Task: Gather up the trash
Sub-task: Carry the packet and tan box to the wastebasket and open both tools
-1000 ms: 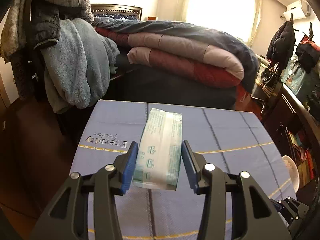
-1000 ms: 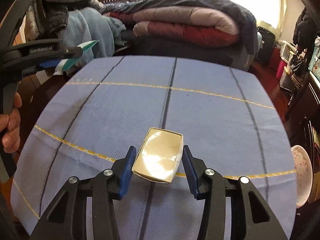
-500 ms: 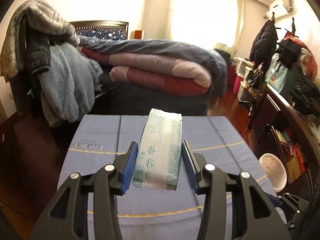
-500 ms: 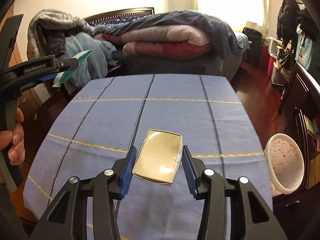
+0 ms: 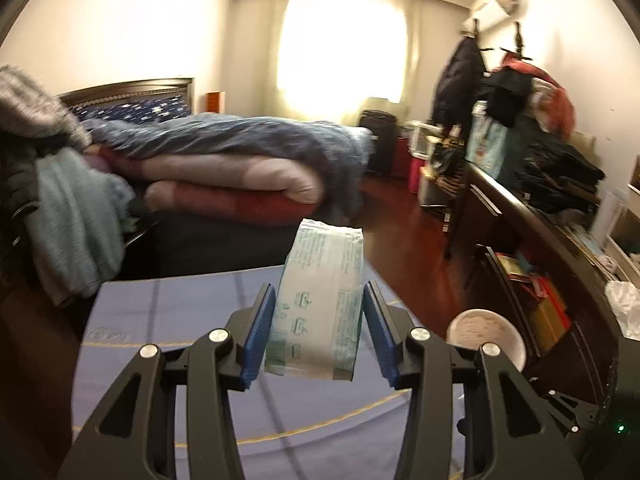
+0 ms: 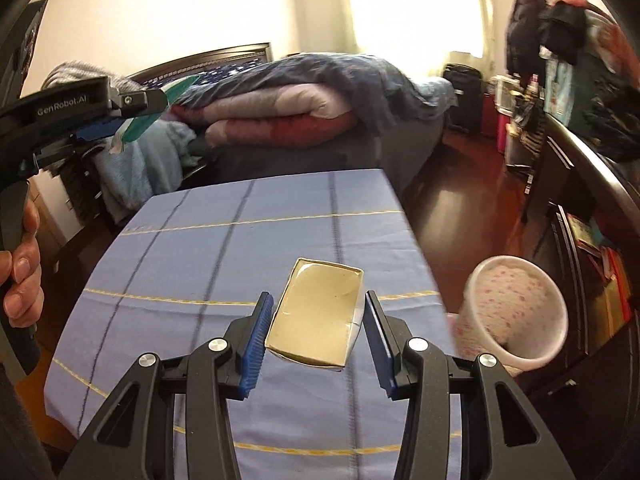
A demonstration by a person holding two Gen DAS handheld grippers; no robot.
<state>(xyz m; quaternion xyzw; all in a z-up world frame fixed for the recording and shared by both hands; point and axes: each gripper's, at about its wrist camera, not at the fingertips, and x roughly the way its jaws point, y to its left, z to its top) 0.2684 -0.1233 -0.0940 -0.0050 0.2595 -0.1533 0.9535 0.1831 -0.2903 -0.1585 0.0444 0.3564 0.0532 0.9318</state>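
Your left gripper (image 5: 319, 330) pinches the tissue pack (image 5: 320, 304) above the blue tabletop (image 6: 256, 264); your right gripper (image 6: 316, 330) clamps the small box (image 6: 318, 316) (open face up), left of the speckled bin (image 6: 520, 312).

White-and-green wrapper (image 5: 320, 304), gold box (image 6: 318, 316), blue tablecloth (image 6: 280, 240) with yellow stripes, pink-speckled white bin (image 6: 520, 316).

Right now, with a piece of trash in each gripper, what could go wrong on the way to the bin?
1. The box sits skewed in the right gripper, pinched at its corners, so it may twist free.
2. The soft wrapper juts well past the left gripper and could slip or snag.
3. The bin stands low beside the table; a drop from this height could miss its rim.
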